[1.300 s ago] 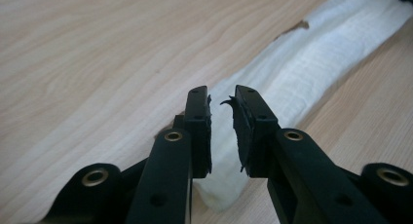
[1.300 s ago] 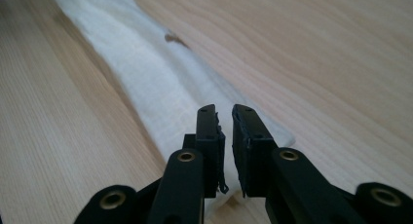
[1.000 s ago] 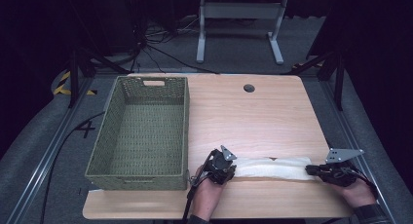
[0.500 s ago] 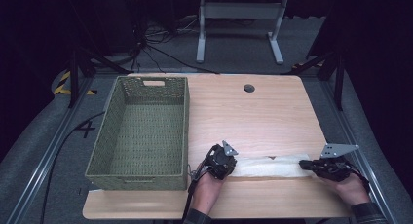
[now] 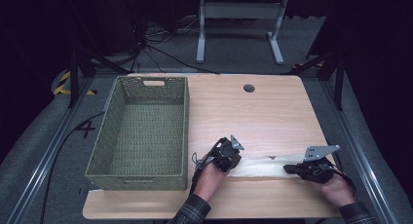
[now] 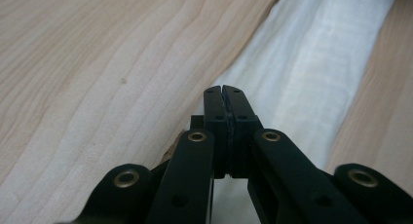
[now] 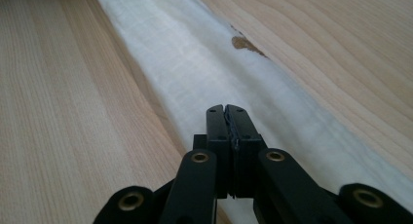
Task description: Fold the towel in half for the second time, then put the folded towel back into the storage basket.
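cloth: a long white cloth [image 5: 263, 166] lies flat near the front edge of the table [image 5: 272, 112], stretched between the two hands.
left gripper: the left gripper [image 5: 233, 161] is at the left end of the cloth. Its jaws have just been closing and now meet; in the left gripper view [image 6: 222, 90] the tips sit over the cloth's edge, but I cannot tell if any cloth is pinched between them.
right gripper: the right gripper [image 5: 288, 169] is at the right end. Its jaws are together too [image 7: 225, 108], over the cloth; I cannot tell if cloth is caught in them.
what changed: both hands have slid a little across the table since a second ago, and the cloth looks longer and thinner.
what it means: I think the person is set to lift or fold the cloth.
high view: shows the green basket [image 5: 146, 92] just left of the left hand, with nothing in it.
gripper views: show the cloth's weave and a brown spot [image 7: 246, 43] by its edge.
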Motion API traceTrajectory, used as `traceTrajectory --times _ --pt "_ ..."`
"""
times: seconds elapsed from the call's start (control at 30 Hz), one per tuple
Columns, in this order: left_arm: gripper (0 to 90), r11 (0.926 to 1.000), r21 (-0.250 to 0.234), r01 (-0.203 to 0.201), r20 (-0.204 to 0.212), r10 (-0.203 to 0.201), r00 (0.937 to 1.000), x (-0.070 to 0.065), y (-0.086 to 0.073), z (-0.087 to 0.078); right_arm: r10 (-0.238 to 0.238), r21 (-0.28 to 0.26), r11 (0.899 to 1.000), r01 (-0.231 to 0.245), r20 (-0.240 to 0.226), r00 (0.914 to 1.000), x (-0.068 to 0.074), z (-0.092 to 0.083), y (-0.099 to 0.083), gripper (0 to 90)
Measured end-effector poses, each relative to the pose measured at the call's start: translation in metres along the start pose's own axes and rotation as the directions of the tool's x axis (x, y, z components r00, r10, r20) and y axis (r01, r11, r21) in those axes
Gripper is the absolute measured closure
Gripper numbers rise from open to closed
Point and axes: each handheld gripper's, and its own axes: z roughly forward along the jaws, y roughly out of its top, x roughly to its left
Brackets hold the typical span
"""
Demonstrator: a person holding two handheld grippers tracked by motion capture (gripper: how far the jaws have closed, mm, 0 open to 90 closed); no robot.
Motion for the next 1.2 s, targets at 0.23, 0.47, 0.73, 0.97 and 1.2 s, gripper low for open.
traceTrajectory --times 0.23,0.47,0.73,0.97,1.2 --pt "89.7 0.9970 0.058 -0.050 0.024 0.049 0.9985 -0.002 0.000 0.003 -0.002 0.035 0.999 0.001 0.017 0.9999 -0.003 0.010 0.002 89.5" --pt "89.6 0.9945 0.084 -0.063 0.052 0.059 0.9970 -0.008 -0.009 -0.006 -0.018 0.039 0.999 0.018 0.015 0.9997 -0.011 0.019 0.013 89.4" --pt "89.5 0.9938 0.086 -0.070 0.119 0.060 0.9911 -0.013 -0.018 -0.011 -0.027 0.029 0.999 0.027 -0.005 0.9996 -0.020 0.030 0.024 89.5" --pt "89.5 0.9888 0.090 -0.119 0.174 0.102 0.9795 -0.025 -0.019 -0.011 -0.028 0.014 0.999 0.029 -0.032 0.9991 -0.030 0.042 0.035 89.5" --pt "89.6 0.9820 0.082 -0.170 0.237 0.147 0.9605 -0.039 -0.016 -0.006 -0.046 0.010 0.999 0.046 -0.042 0.9981 -0.034 0.055 0.048 89.5"
